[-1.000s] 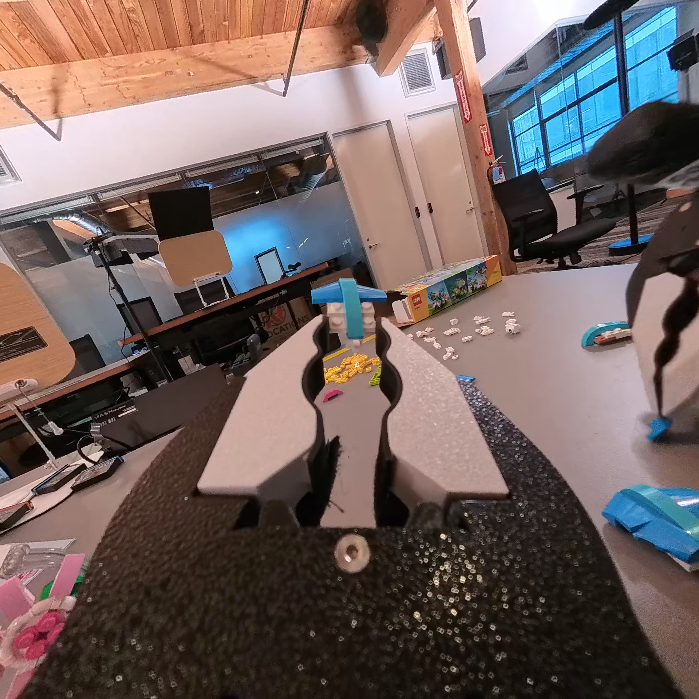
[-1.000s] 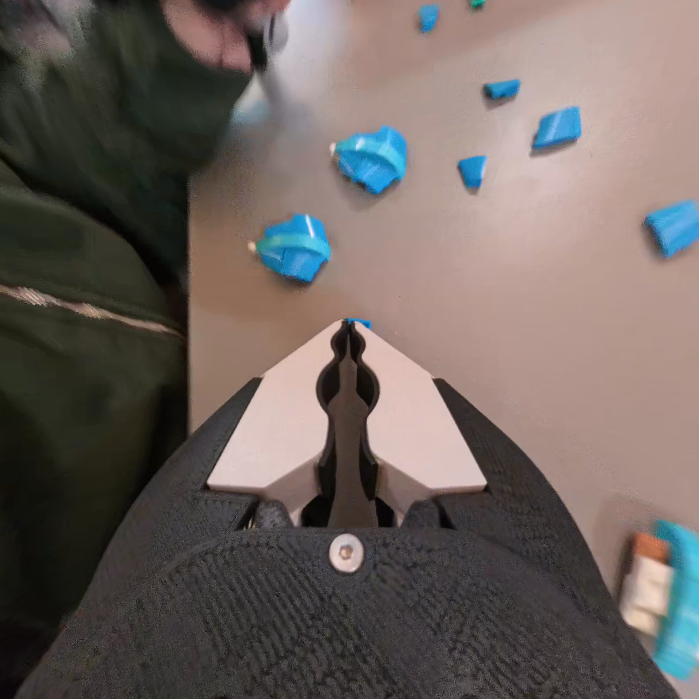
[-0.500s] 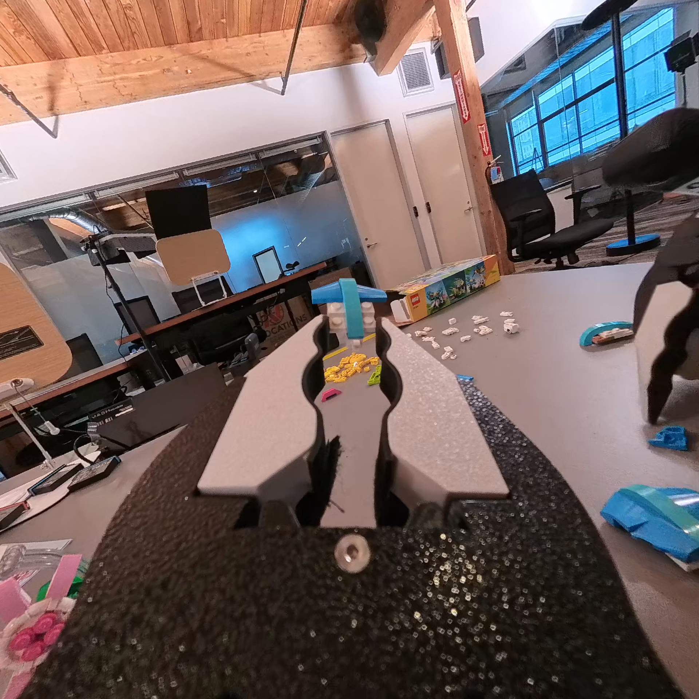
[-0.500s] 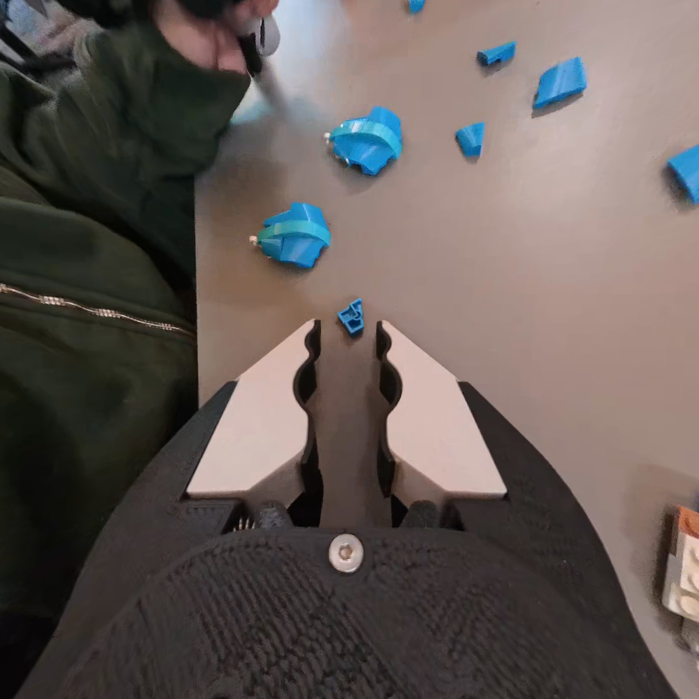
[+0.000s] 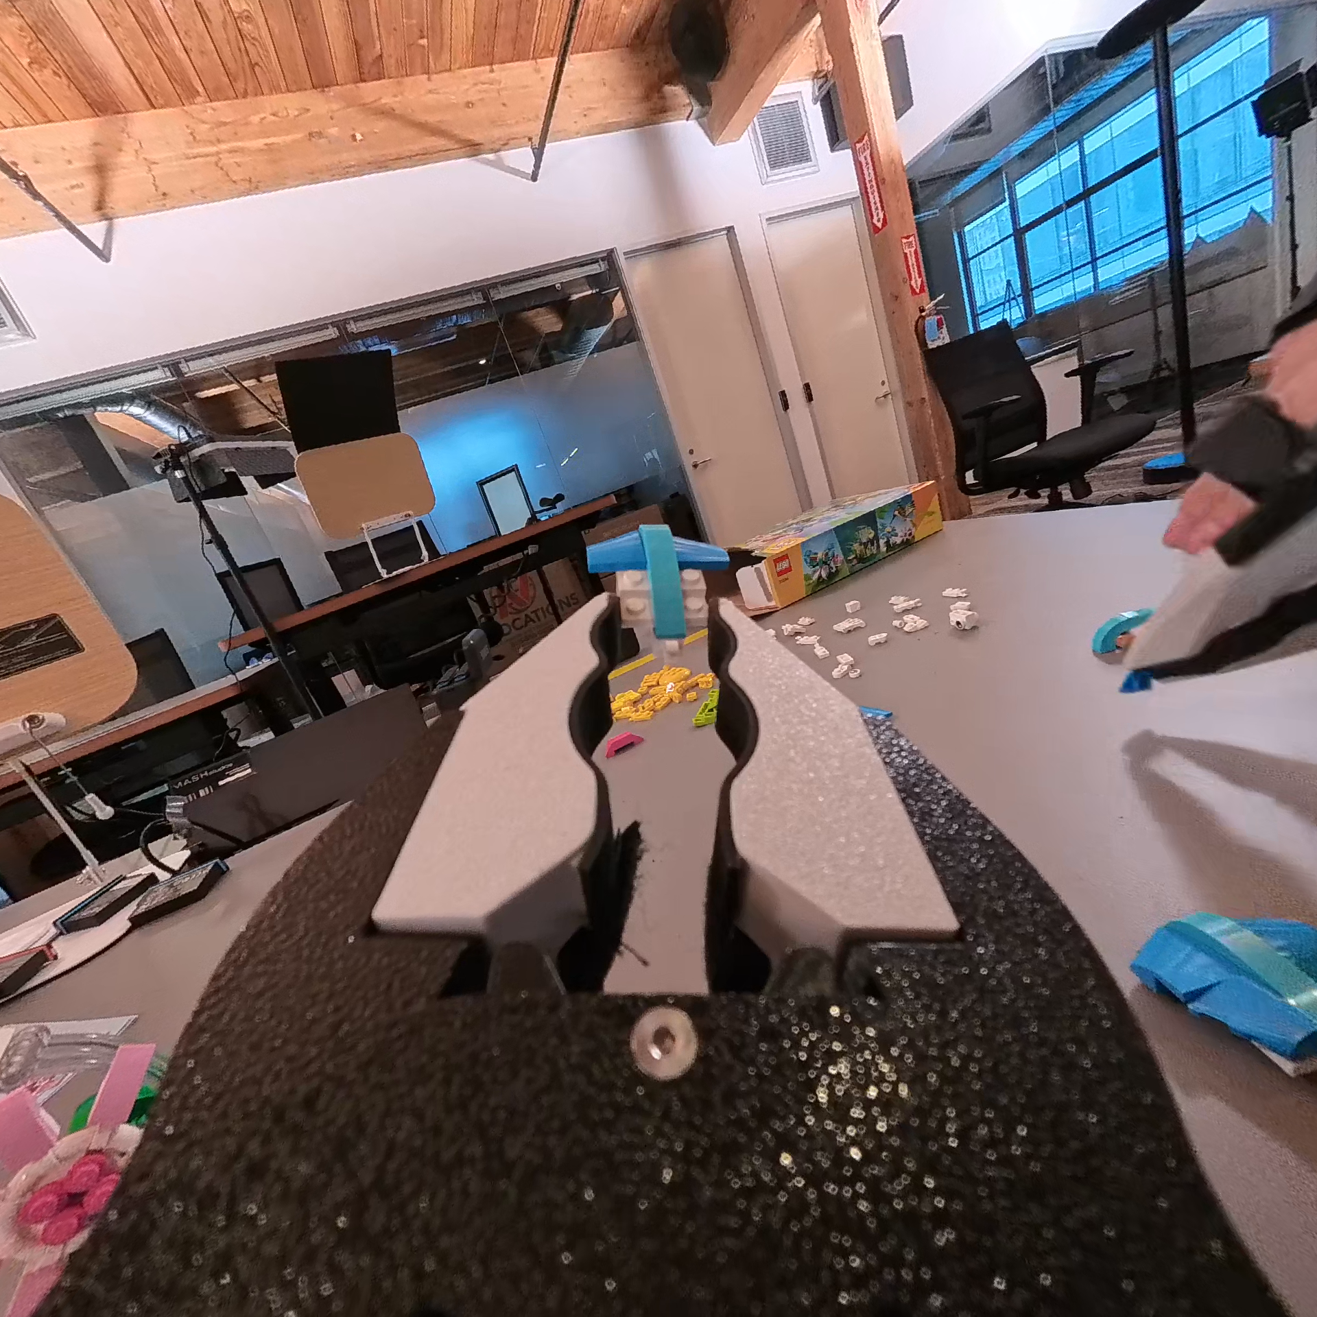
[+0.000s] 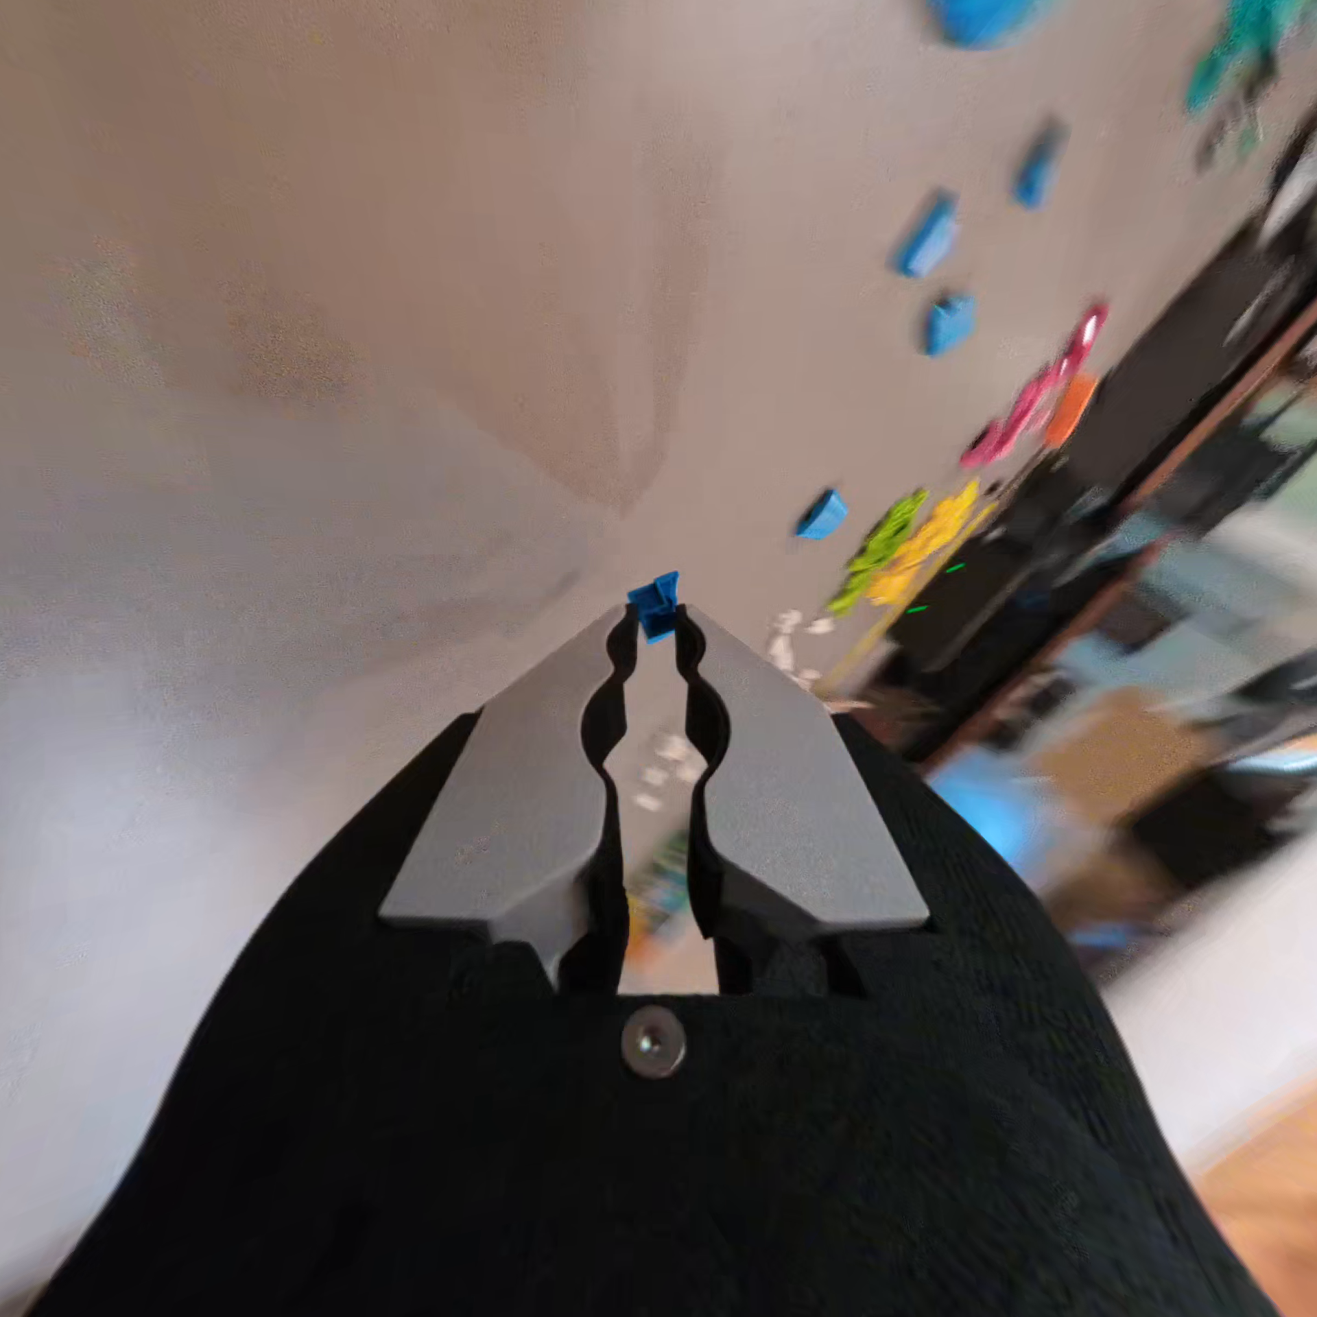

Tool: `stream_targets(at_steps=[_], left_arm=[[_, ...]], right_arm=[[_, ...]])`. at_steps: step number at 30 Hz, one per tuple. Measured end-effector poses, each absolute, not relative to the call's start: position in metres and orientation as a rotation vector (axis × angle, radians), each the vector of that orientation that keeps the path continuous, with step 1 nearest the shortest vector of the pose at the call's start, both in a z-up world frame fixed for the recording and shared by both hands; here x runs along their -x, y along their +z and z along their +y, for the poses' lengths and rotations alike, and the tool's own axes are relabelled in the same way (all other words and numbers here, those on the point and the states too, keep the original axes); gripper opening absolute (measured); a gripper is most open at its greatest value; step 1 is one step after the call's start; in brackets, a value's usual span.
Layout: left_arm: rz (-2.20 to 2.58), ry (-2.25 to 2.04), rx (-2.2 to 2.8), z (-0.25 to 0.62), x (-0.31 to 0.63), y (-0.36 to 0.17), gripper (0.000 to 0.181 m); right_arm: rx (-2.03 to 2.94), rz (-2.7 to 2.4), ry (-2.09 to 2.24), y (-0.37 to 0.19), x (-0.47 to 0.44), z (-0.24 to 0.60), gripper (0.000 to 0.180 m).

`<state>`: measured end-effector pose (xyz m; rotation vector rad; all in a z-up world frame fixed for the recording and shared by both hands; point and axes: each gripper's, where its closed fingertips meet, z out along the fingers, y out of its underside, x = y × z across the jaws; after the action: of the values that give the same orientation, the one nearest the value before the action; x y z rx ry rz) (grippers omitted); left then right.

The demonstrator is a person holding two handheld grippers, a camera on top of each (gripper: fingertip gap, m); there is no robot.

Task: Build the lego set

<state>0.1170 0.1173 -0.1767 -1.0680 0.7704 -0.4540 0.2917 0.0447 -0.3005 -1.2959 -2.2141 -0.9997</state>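
Observation:
My left gripper [image 5: 659,616] is shut on a small lego assembly [image 5: 659,581] of white bricks with a blue wedge top and a light-blue strip, held above the grey table [image 5: 998,784]. My right gripper [image 6: 654,614] is shut on a small blue lego piece [image 6: 654,606] at its fingertips, lifted off the table. In the left wrist view the right gripper [image 5: 1133,677] shows at the right edge, held by a hand, with the blue piece [image 5: 1135,682] at its tip. The right wrist view is blurred.
A blue lego sub-build [image 5: 1233,976] lies at the near right. Yellow pieces [image 5: 659,691], white pieces [image 5: 884,627], a pink piece [image 5: 623,743] and the set's box [image 5: 848,541] lie farther off. Loose blue pieces [image 6: 926,235] lie on the table. A pink flower build [image 5: 57,1197] sits at the near left.
My right gripper, open over the small blue piece half a second ago, has shut on it, lifted it and swung up and away. My left gripper has held still.

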Motion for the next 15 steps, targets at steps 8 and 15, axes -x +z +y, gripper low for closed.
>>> stream_targets(at_steps=[8,15], left_arm=[[0.771,-0.455,1.068,0.118,-0.117,-0.177,0.022],[0.769,-0.456,1.065,0.117,-0.116,-0.176,0.022]], right_arm=[[0.662,-2.532,-1.176,-0.318,-0.270,0.016,0.008],[1.397,-2.210,-0.443,-0.307,-0.260,-0.012,0.034]])
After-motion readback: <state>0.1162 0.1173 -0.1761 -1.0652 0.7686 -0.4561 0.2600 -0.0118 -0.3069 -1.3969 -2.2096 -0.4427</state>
